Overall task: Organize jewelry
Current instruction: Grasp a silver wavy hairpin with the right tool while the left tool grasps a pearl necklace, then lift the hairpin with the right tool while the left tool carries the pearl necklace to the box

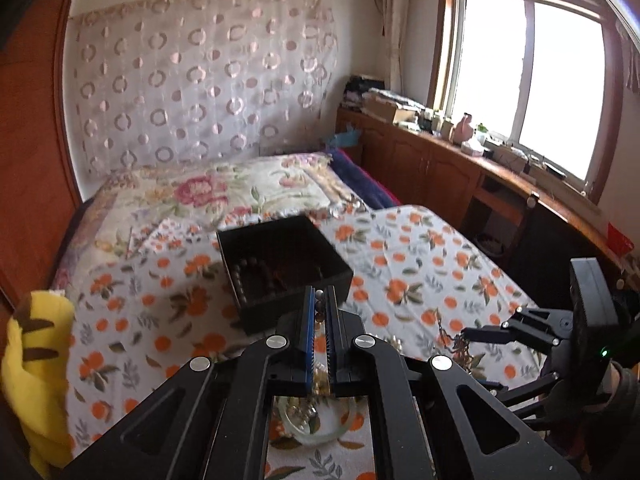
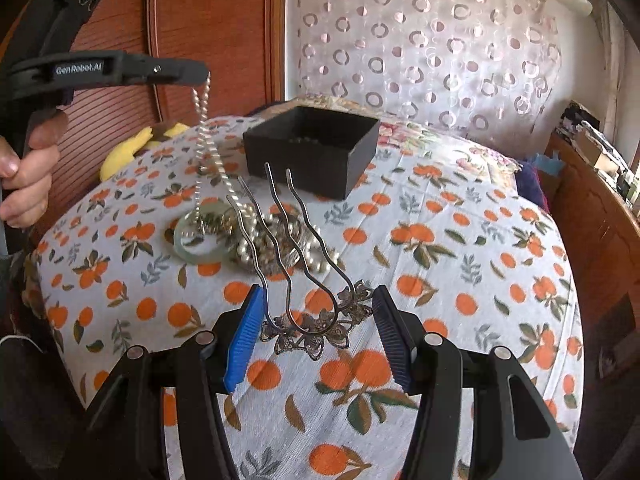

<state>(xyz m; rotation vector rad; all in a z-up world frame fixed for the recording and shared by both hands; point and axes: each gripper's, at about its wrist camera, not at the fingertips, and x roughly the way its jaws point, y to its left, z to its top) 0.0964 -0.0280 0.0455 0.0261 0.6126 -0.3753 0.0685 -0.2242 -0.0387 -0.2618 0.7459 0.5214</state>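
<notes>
Fingertips (image 2: 200,73) pinch pearl strand (image 2: 208,136) above bangle (image 2: 200,256).

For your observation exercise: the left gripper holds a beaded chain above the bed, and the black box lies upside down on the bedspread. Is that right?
Not quite. The black box stands upright and open, as the right wrist view shows. The left gripper does hold the beaded chain above the bed.

The left tongs (image 1: 320,300) and right tongs (image 2: 318,330) are matt black plastic with ribbed blue pads (image 2: 244,338) and shiny metal pivot pins. The hair comb (image 2: 296,280) is thin polished wire on a dull, tarnished metal filigree head, the bead strand (image 2: 208,140) glossy and pearly, the bangle (image 2: 200,250) smooth translucent green. The box (image 2: 312,152) looks matt black; the bed sheet (image 2: 460,264) is wrinkled printed cloth, the wardrobe (image 2: 208,12) glossy wood.
</notes>
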